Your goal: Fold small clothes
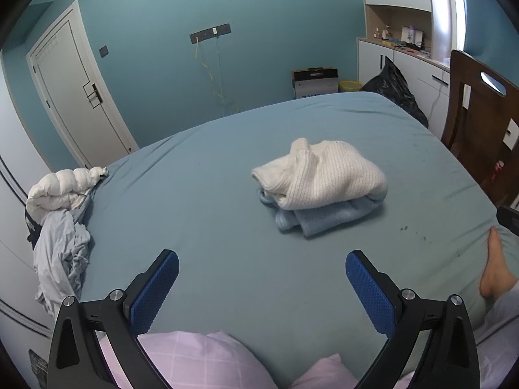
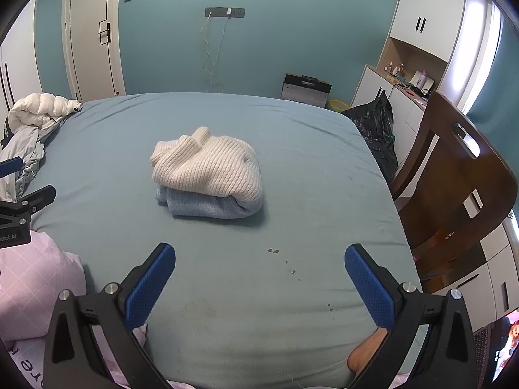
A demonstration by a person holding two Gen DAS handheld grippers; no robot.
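Step in hand, as judged from the scene: the interval between garments. One stack appears finished, and neither tool holds anything.

Left gripper (image 1: 262, 270): jaws spread wide, nothing between the blue textured pads (image 1: 155, 288). It hovers over the near edge of the teal-sheeted bed (image 1: 211, 175).

Right gripper (image 2: 260, 264): jaws likewise spread wide and unloaded, over the near edge of the bed, toward its right side.

Task item location: a cream rib-knit sweater (image 1: 324, 175) lies folded on top of a pale blue knit garment (image 1: 324, 217). The stack sits near the middle of the bed, well apart from both grippers and from every edge.

Appearance of the stack:
- The cream sweater is a rounded, bulky bundle; a cuff or collar end rises at its far side.
- The right wrist view shows its folded edge facing the right edge of the bed.
- The blue garment is flatter and projects from under the cream one on the near side.
- The knits look soft and thick, so the folds are likely to spring open if nudged.

Next move, as a judgement: fetch another item. A crumpled light grey-blue cloth (image 1: 61, 253) lies at the left edge of the bed, beside a white puffy quilted jacket (image 1: 61, 188) at the far left corner. The left gripper is the nearer tool. The cloth would need dragging to open sheet and spreading flat before any fold.

A pink checked pillow (image 1: 194, 359) lies at the near edge below the left gripper.
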